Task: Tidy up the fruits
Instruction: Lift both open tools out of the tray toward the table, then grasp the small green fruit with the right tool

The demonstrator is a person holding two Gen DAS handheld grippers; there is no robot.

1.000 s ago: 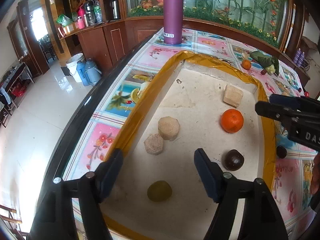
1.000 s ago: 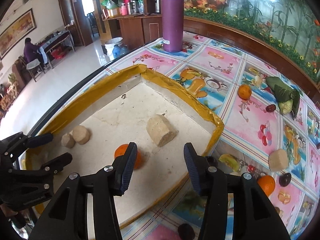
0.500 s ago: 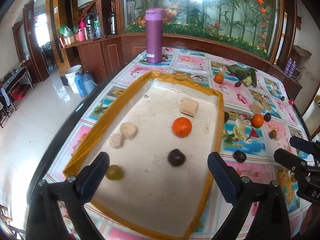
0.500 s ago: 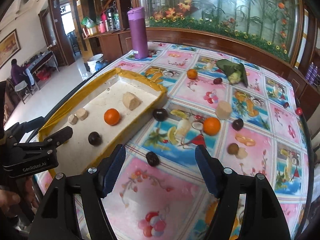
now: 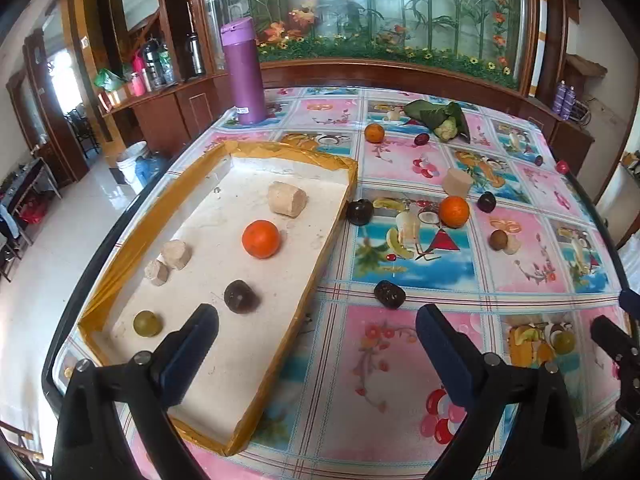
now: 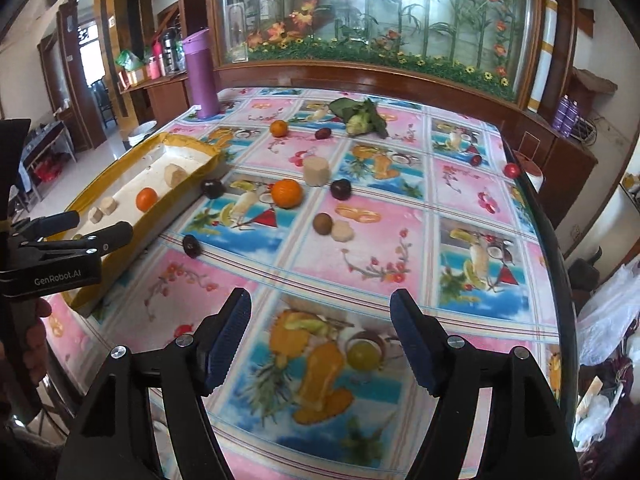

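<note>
A yellow-rimmed tray (image 5: pixel 224 148) holds an orange (image 5: pixel 261 239), a dark fruit (image 5: pixel 240 297), a green fruit (image 5: pixel 147 323) and beige chunks (image 5: pixel 287 199). My left gripper (image 5: pixel 318 320) hovers over the tray's near right rim, its jaws opening with nothing between them. Loose on the tablecloth lie an orange (image 5: pixel 453 211), dark fruits (image 5: pixel 389 294) and a brown fruit (image 5: pixel 498 239). My right gripper (image 6: pixel 320 304) is open above the table, and a green grape (image 6: pixel 362 354) lies on the cloth under the gap, untouched. The left gripper (image 6: pixel 80 232) shows beside the tray (image 6: pixel 176 196).
A purple flask (image 5: pixel 244 72) stands at the table's far left corner. A leafy vegetable (image 5: pixel 440 118), another orange (image 5: pixel 374 133) and a beige chunk (image 5: pixel 457 182) lie farther back. The table edge (image 6: pixel 556 280) runs close on the right; a wooden cabinet with glass lies behind.
Both grippers drew back from the tray and shifted right, and both sets of jaws spread wider. The right gripper left the tray and now hangs over the green grape.
</note>
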